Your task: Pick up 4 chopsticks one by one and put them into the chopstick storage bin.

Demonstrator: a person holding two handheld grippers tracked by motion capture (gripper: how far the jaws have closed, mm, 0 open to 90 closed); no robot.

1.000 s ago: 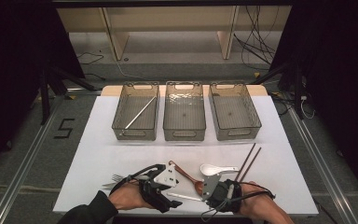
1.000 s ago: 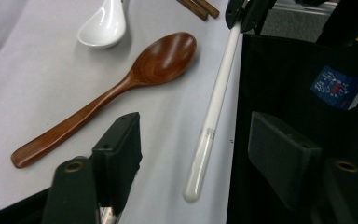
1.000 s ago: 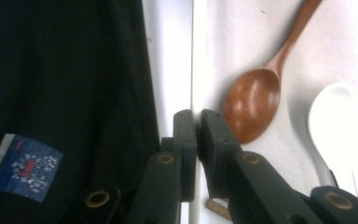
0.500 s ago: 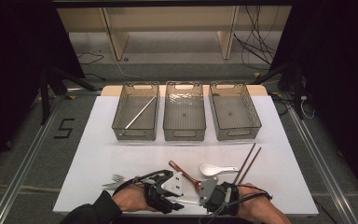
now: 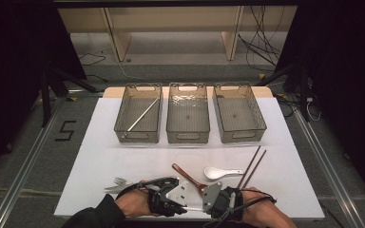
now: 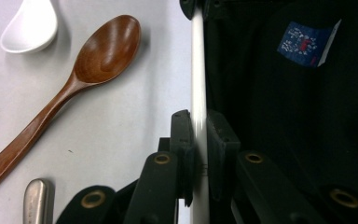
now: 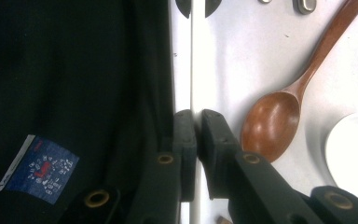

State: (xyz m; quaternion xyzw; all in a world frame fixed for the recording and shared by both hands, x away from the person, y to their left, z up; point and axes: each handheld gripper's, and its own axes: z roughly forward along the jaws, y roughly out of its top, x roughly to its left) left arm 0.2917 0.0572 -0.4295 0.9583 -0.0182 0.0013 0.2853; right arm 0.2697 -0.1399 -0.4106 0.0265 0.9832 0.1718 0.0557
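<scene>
White and slim, a stick (image 6: 198, 70) sits clamped between the black jaws of the left gripper (image 6: 199, 126), which have just been closing on it and now stand narrow, pads against both of its sides. The right gripper (image 7: 193, 119) pinches the same stick (image 7: 191, 60) in equally narrow jaws. The stick runs straight between the two tools along the near edge of the table.

From the high view, the left gripper (image 5: 164, 199) and right gripper (image 5: 218, 202) face each other almost nose to nose, a hand behind each. Dark cloth with a small blue label (image 6: 307, 42) lies just beyond the stick on the person's side.

Just past the grippers on the white sheet (image 5: 100, 161) lies a brown wooden spoon (image 5: 187, 175), its bowl toward the person. A white ceramic spoon (image 5: 221, 172) rests near it on the right. Beside that, a pair of dark chopsticks (image 5: 252, 166) lies aslant. A metal fork (image 5: 119, 183) lies to the left, close to the left hand.

Across the sheet, three clear bins stand in a row: the left bin (image 5: 123, 135) holds one pale stick (image 5: 142, 115) lying diagonally, with the middle bin (image 5: 187, 137) and the right bin (image 5: 242, 137) beside it.
</scene>
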